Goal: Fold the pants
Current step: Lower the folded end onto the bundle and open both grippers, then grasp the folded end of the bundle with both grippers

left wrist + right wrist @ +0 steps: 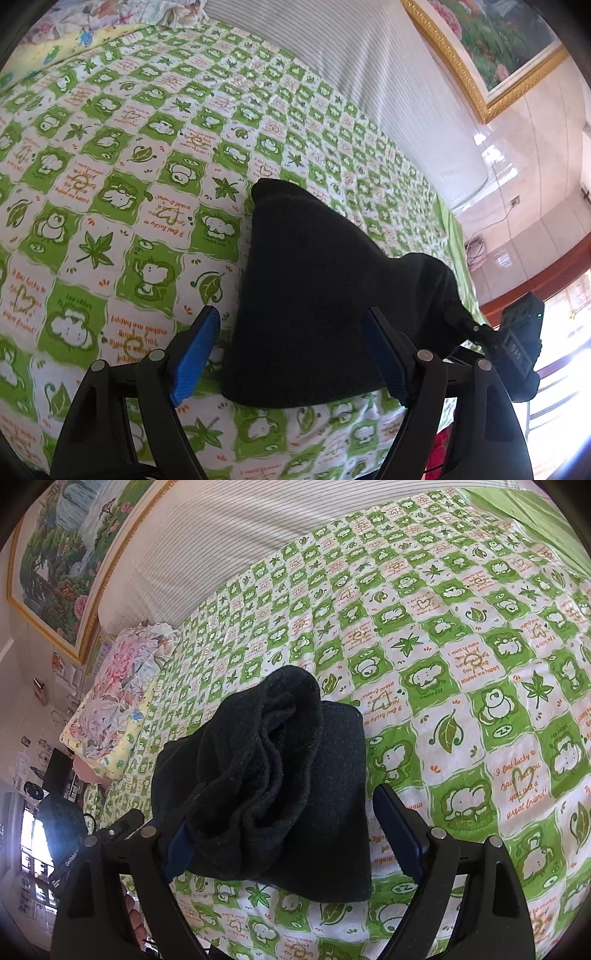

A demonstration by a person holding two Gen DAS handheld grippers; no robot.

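Note:
Black pants (295,295) lie folded into a compact bundle on a green and white patterned bedsheet (129,166). In the left wrist view my left gripper (291,350) is open, its blue pads on either side of the bundle's near edge. The right gripper (517,343) shows at the bundle's right end. In the right wrist view the pants (280,786) lie between the open fingers of my right gripper (295,842). A rolled fold drapes over the left pad (177,853). The right pad (402,834) stands clear of the cloth.
A striped headboard cushion (369,74) runs along the far side of the bed. A floral pillow (118,698) lies at the bed's end. A framed picture (498,44) hangs on the wall. The bed edge is close below both grippers.

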